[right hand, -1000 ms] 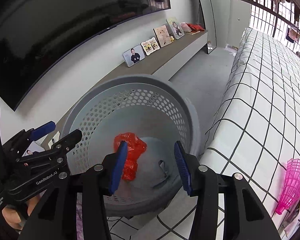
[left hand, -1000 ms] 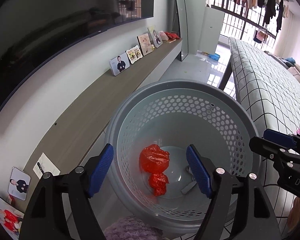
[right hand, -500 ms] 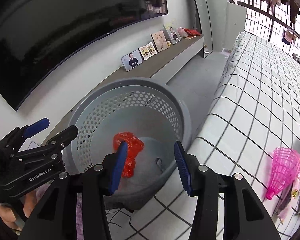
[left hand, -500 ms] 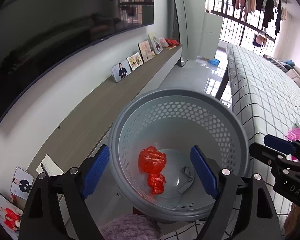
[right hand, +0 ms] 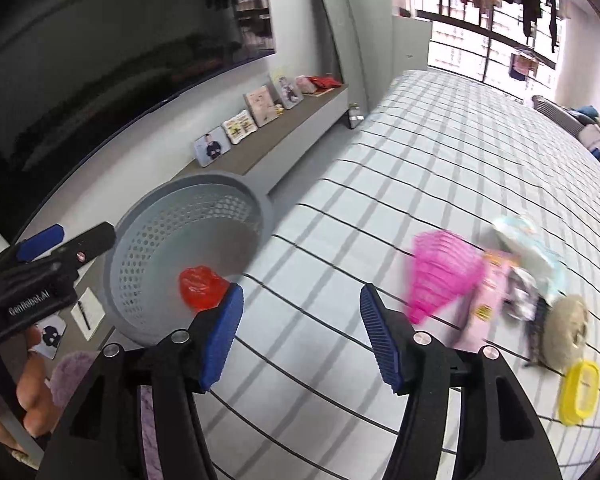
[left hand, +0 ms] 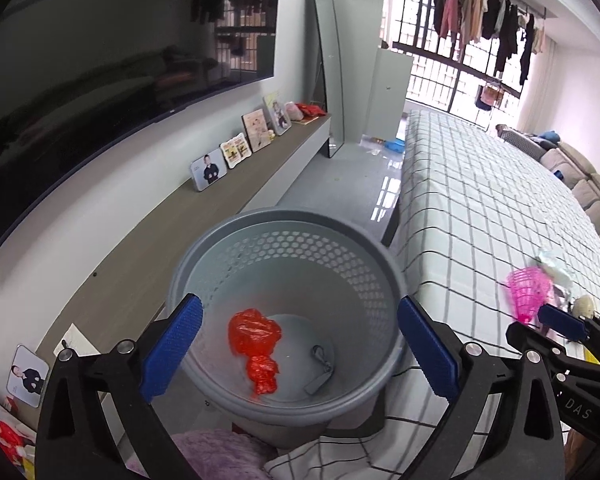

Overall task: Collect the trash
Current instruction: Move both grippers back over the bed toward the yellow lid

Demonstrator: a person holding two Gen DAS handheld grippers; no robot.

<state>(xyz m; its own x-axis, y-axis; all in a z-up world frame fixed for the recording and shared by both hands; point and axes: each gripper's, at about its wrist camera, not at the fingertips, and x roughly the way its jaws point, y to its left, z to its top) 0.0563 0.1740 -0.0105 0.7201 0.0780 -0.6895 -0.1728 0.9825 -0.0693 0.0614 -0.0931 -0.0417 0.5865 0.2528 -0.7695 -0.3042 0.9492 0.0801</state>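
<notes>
Beside the bed (right hand: 380, 184), red wrapper (left hand: 254, 336) lies binned in the basket (left hand: 284, 216); both grippers, left (left hand: 296, 350) and right (right hand: 300, 330), gape empty. Next, probably the pink net (right hand: 440, 276).

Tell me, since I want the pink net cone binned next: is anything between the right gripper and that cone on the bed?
Nothing visible is. The right gripper is open over bare checked bedsheet, and the pink net cone lies ahead to its right with only sheet between. Other litter sits beyond the cone, touching its far side. The basket is to the left.
</notes>
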